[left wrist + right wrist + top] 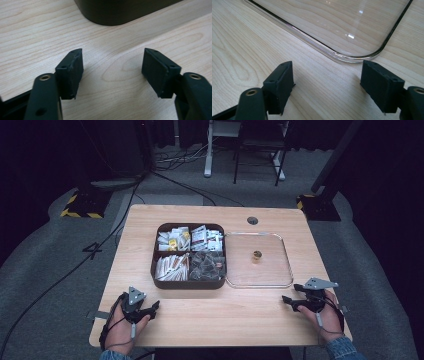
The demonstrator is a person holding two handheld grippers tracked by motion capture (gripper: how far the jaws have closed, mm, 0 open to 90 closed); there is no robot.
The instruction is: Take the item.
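A dark brown box [188, 256] with four compartments of small packets stands in the middle of the wooden table [210, 315]. Flat beside it on the right lies its clear lid [259, 260] with a small gold knob [256, 255]. My left gripper [154, 309] rests on the table near the front left, open and empty, with the box's rounded corner [112, 15] just ahead of the jaws. My right gripper [290, 301] rests at the front right, open and empty. The lid's rounded corner [352, 56] lies just beyond its jaws.
Bare wood stretches along the table's front between the two hands. A round cable hole [252, 220] sits near the far edge. Beyond the table, cables, stand feet with yellow-black tape [82, 205] and the legs of a white frame [210, 150] stand on the grey floor.
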